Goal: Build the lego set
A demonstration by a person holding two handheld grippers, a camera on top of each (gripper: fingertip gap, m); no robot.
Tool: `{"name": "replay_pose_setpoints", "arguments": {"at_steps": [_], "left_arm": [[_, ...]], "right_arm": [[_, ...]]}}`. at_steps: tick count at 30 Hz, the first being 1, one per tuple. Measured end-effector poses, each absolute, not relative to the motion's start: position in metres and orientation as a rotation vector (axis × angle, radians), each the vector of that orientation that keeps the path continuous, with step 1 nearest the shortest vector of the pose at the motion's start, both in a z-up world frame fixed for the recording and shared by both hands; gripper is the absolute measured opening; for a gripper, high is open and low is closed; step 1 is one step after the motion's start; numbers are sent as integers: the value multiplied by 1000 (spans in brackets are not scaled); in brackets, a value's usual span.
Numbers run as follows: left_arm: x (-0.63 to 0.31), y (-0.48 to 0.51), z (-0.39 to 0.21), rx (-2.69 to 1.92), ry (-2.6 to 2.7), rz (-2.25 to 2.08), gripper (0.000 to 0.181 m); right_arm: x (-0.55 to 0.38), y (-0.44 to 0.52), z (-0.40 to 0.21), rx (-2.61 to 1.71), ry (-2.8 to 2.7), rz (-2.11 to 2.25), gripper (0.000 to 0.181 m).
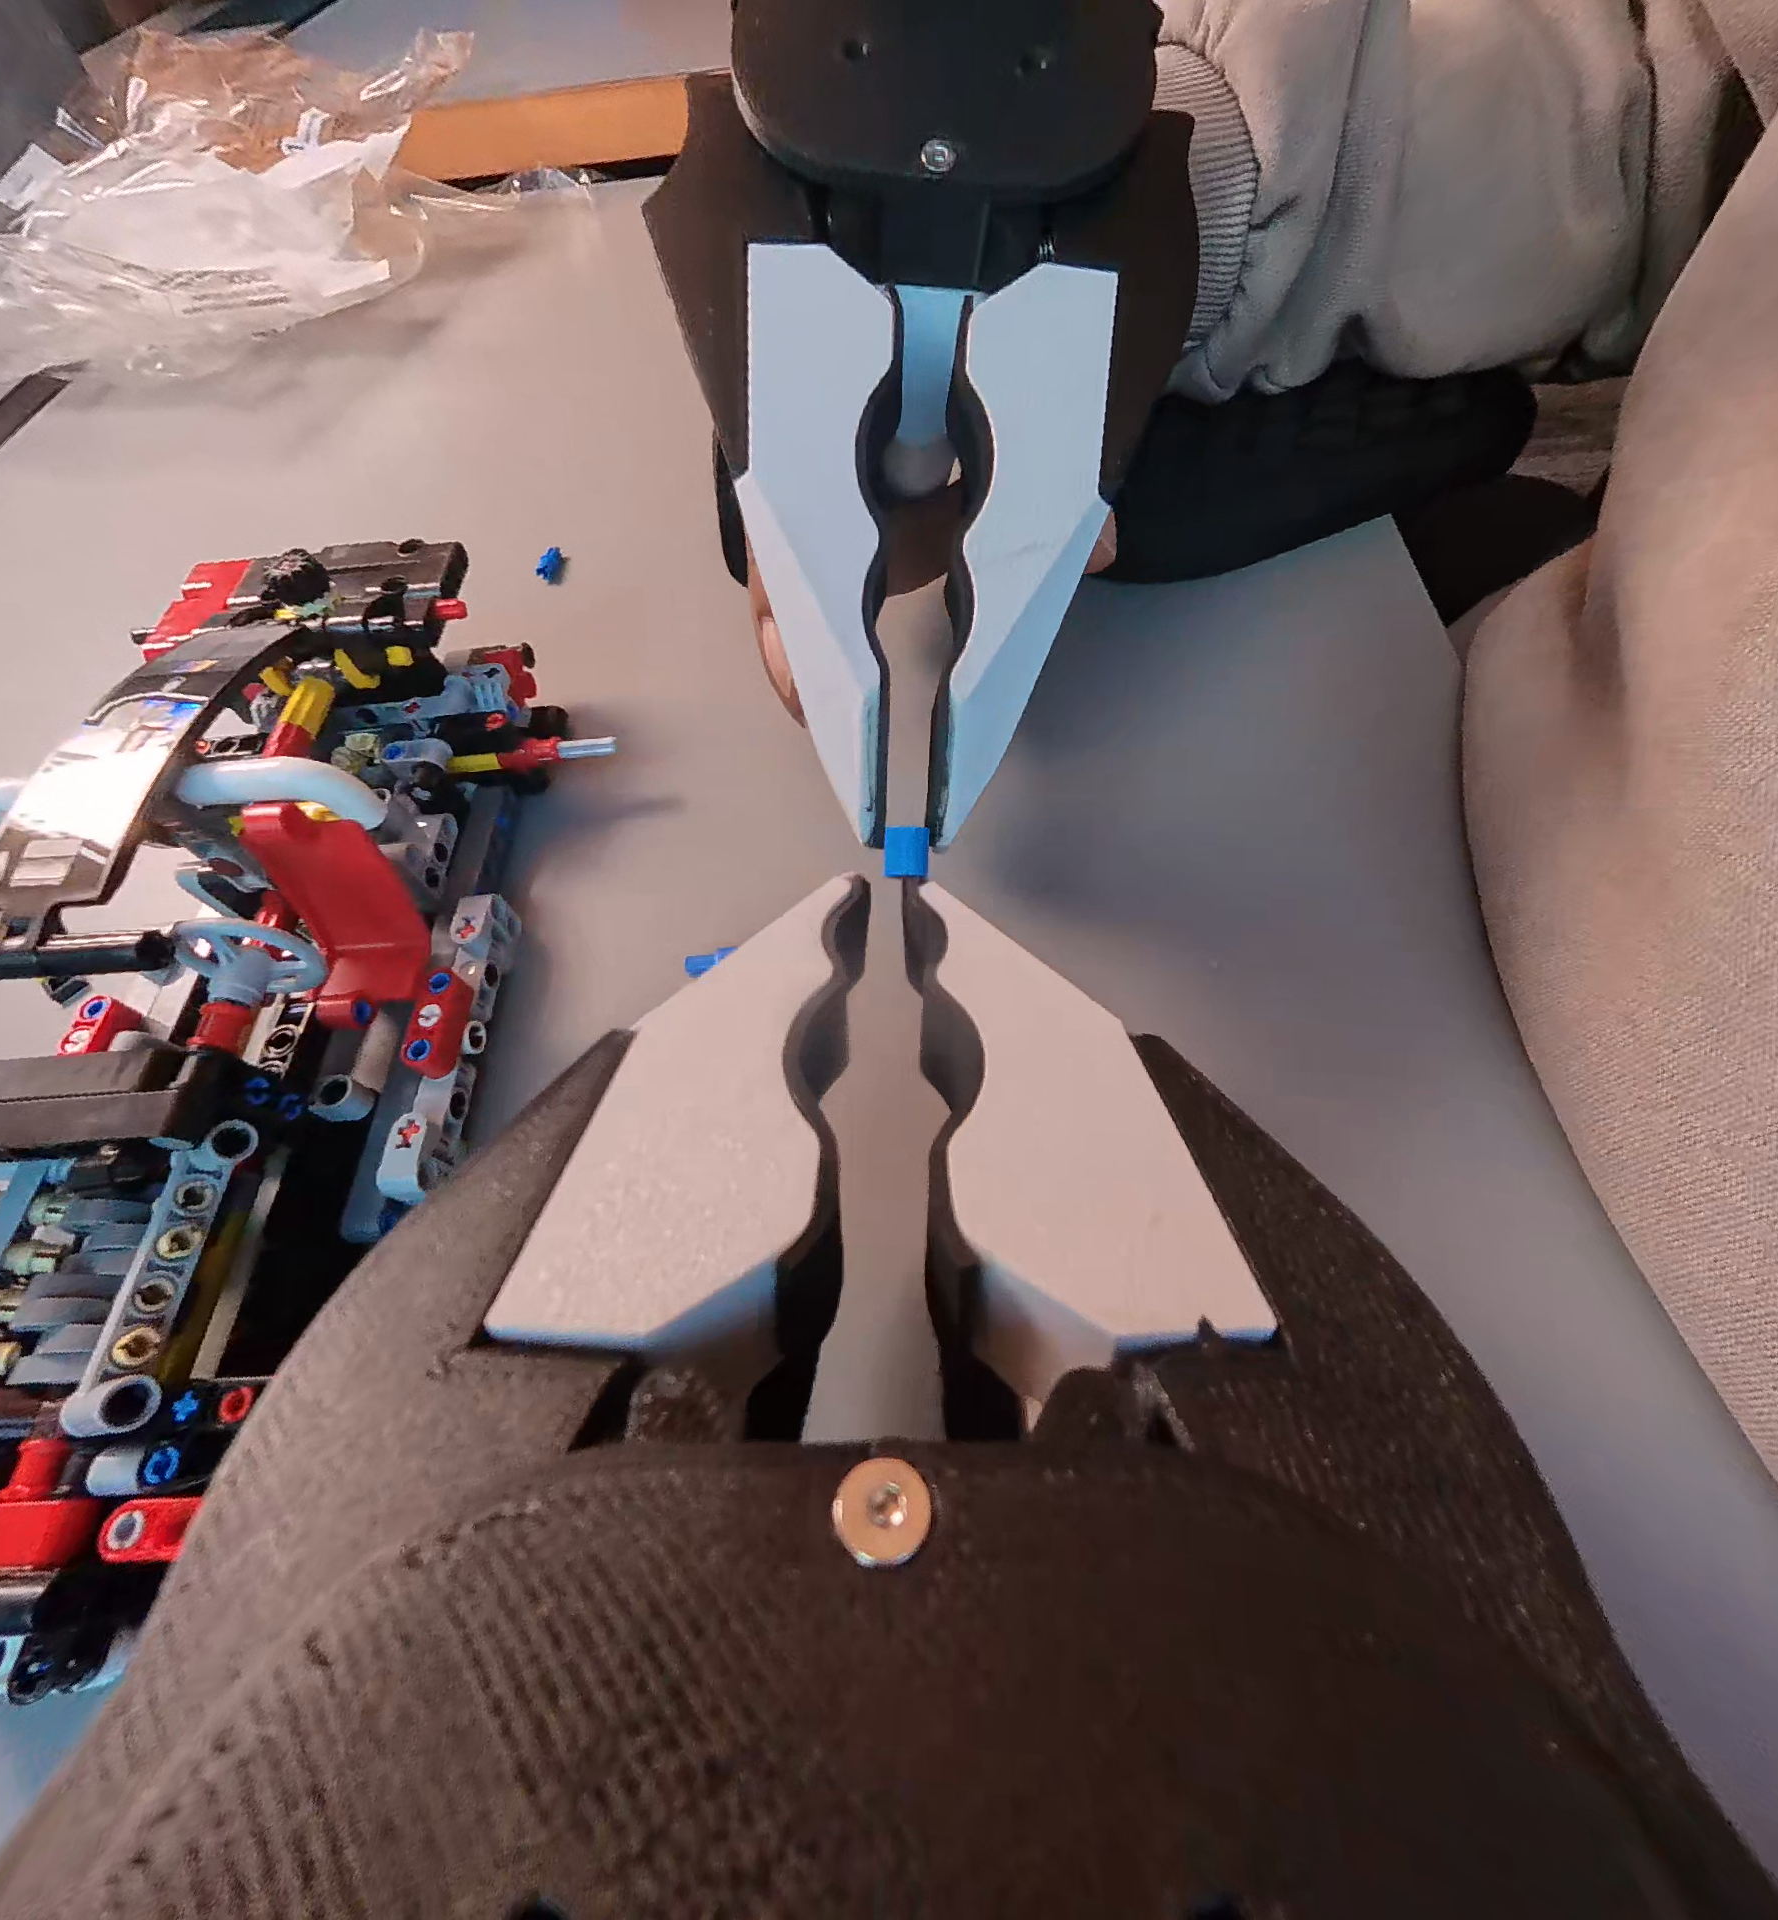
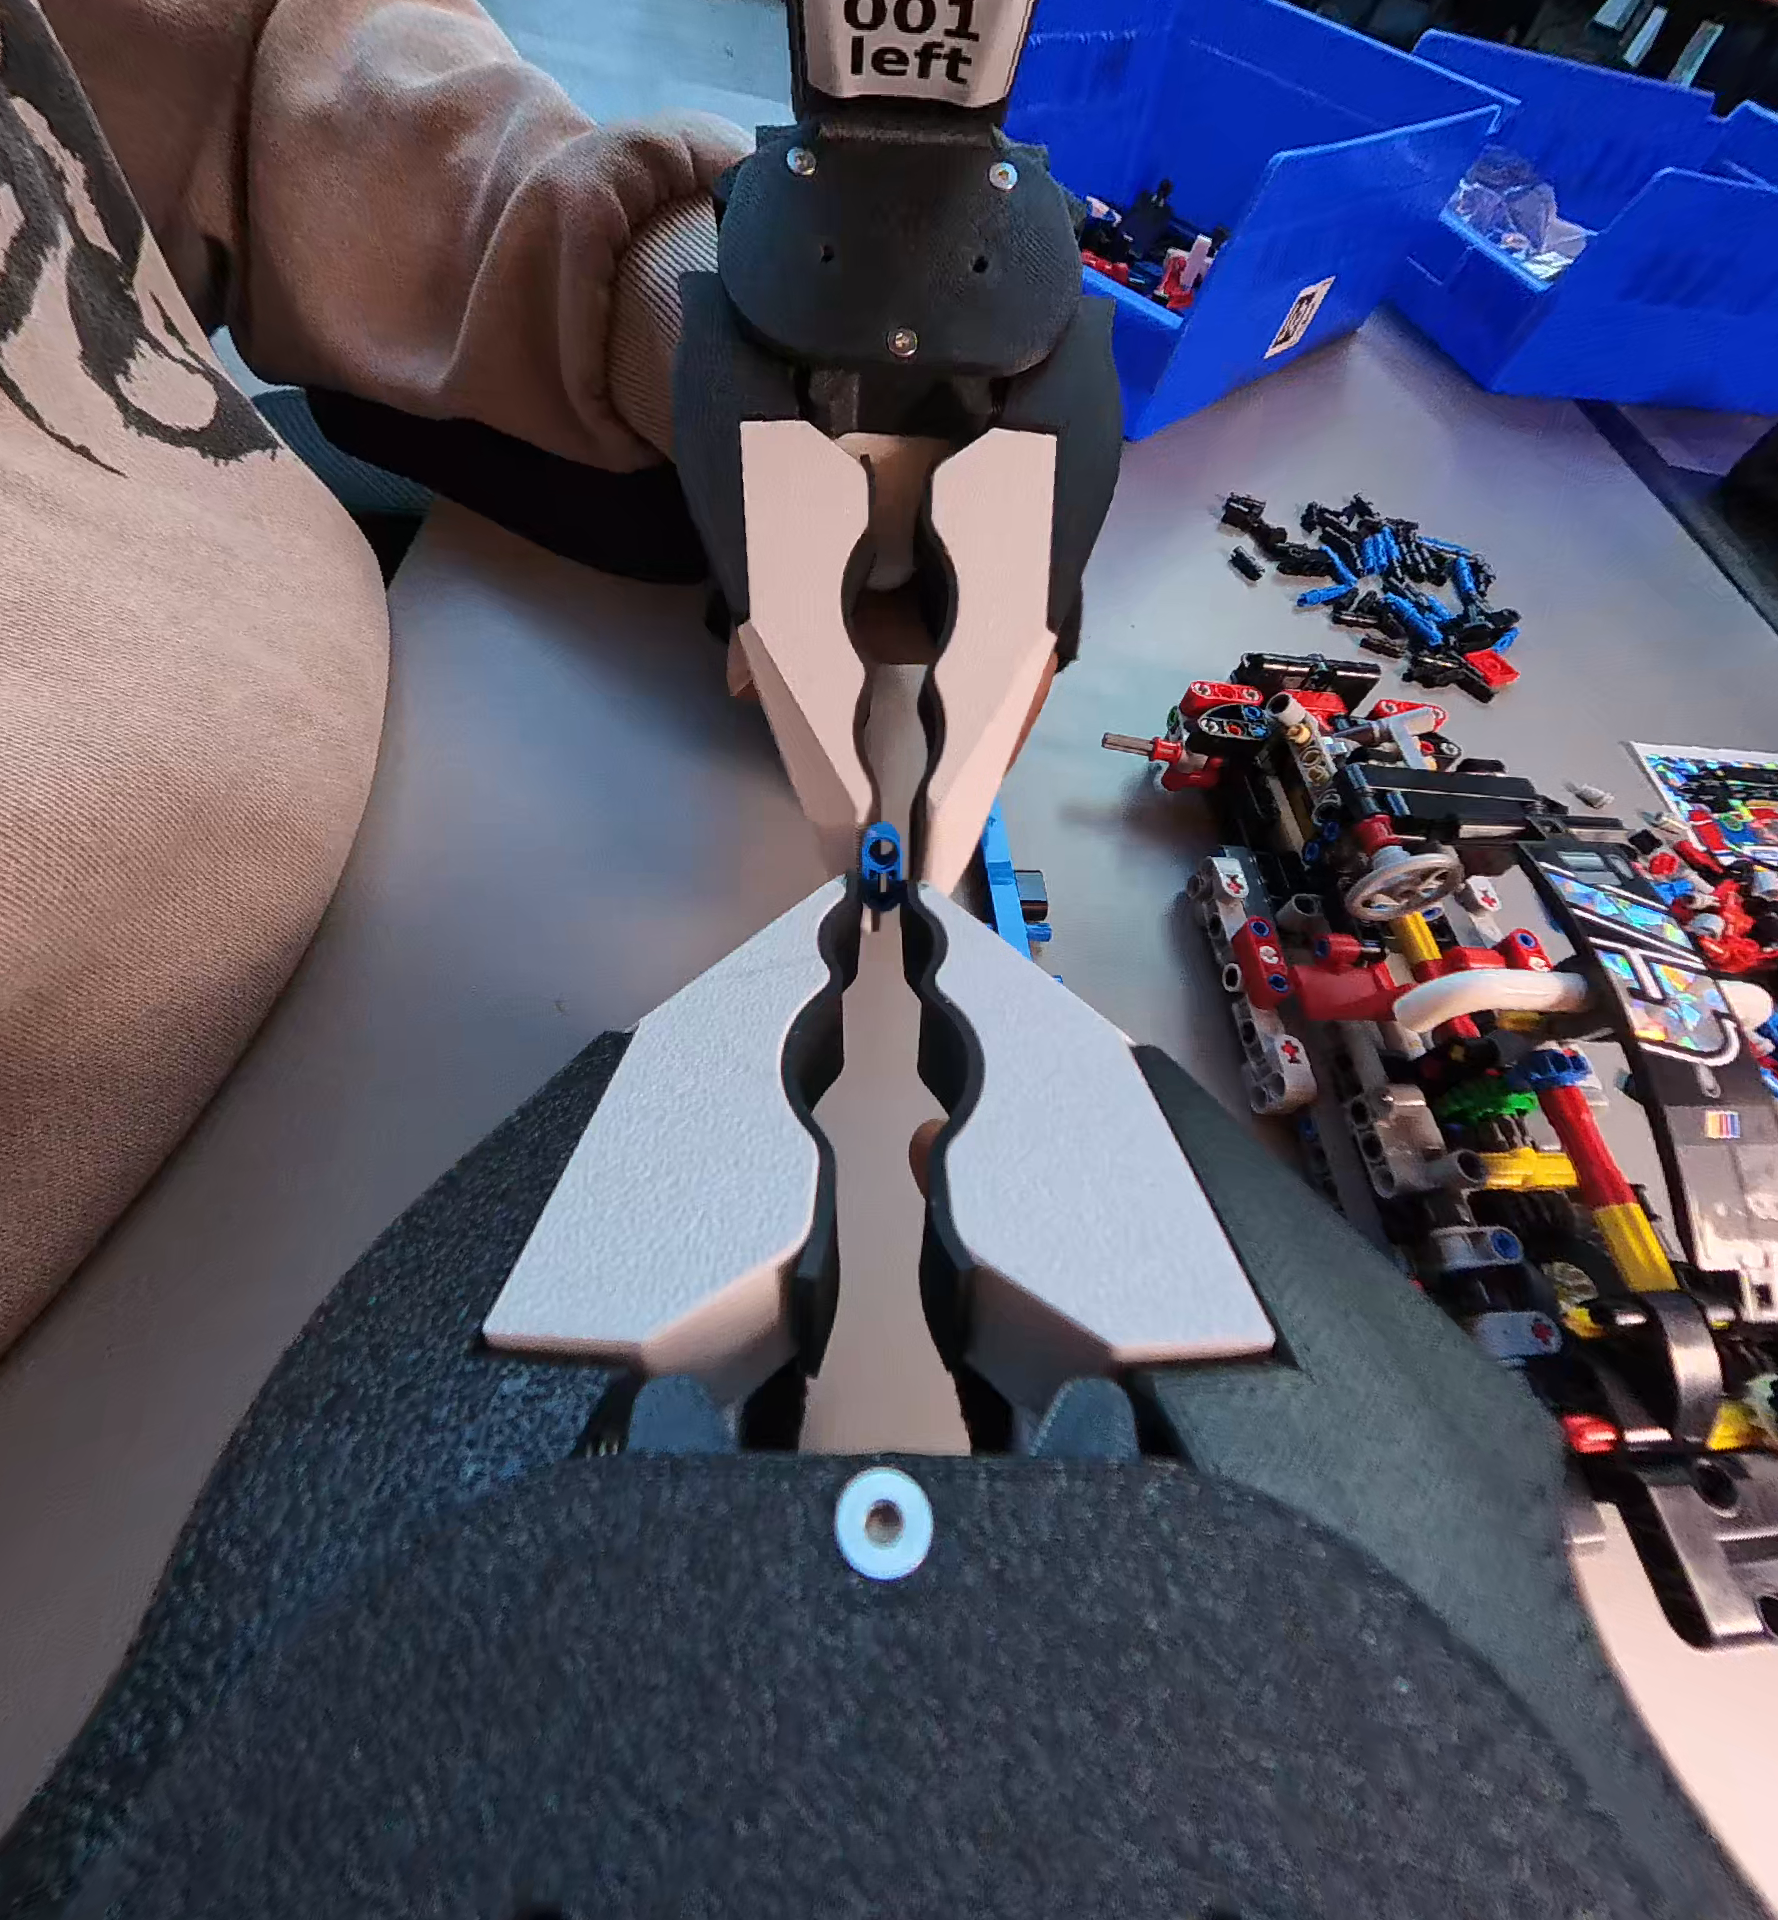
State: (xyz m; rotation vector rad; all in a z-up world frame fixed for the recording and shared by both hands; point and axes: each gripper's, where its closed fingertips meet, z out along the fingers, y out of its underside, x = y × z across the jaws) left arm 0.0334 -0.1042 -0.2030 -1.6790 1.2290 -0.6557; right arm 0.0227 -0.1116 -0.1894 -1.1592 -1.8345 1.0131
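Toward the far left corner of the worktop [image 1: 1176, 935], emptied plastic bags [image 1: 189, 208] are lying crumpled, which suggests several bags of parts are already used up. Along the left edge in the left wrist view, the half-built car model [image 1: 241, 935] is lying with its chassis, steering wheel, red seat and a black curved panel already fitted. No wheels or outer body shell are showing, so much of the build looks still to do. A loose blue pin [image 1: 549, 563] is lying just beyond the model.

At the middle, close to the near edge by the person's body, the two grippers are meeting tip to tip. The right gripper [image 1: 906, 831] is pinching a small blue connector [image 1: 906, 850] between its tips. The left gripper [image 1: 885, 883] is pointing at that piece with its jaws almost together; whether they are gripping anything I cannot tell. This looks like a small sub-assembly step or a handover, not yet joined to the model.

Farther right in the right wrist view, a pile of black and blue pins [image 2: 1384, 582], blue bins [image 2: 1332, 208] and a sticker sheet [image 2: 1747, 821] are waiting, so plenty of parts remain.
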Motion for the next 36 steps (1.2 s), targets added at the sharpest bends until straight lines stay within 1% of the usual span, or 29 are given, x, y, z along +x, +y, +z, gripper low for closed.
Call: {"name": "replay_pose_setpoints", "arguments": {"at_steps": [2,7,8,10,12,16,26,30,32,36], "left_arm": [[33,-103,-202,-1674,1217,-654,11],[35,-108,-196,-1648,1210,-720,10],[36,-109,-195,-1641,1210,-732,14],[37,-111,-193,-1636,1205,-752,15],[36,-108,-195,-1652,1199,-728,14],[39,-110,-197,-1646,1223,-726,6],[37,-108,-193,-1632,1219,-665,5],[34,-103,-187,-1605,1193,-619,5],[29,-98,-182,-1584,1165,-578,5],[21,-91,-170,-1524,1125,-510,5]], "right_arm": [[23,-113,-189,-1160,-1834,1028,4],[24,-114,-184,-1154,-1810,1062,5],[24,-112,-183,-1159,-1805,1060,5],[25,-110,-184,-1165,-1802,1050,5],[26,-113,-183,-1158,-1800,1065,5],[23,-115,-185,-1153,-1808,1037,5],[21,-113,-181,-1147,-1769,1018,5],[23,-109,-171,-1126,-1730,1033,14],[30,-96,-161,-1126,-1703,1010,16],[75,-10,-150,-1333,-1589,729,13]]}}
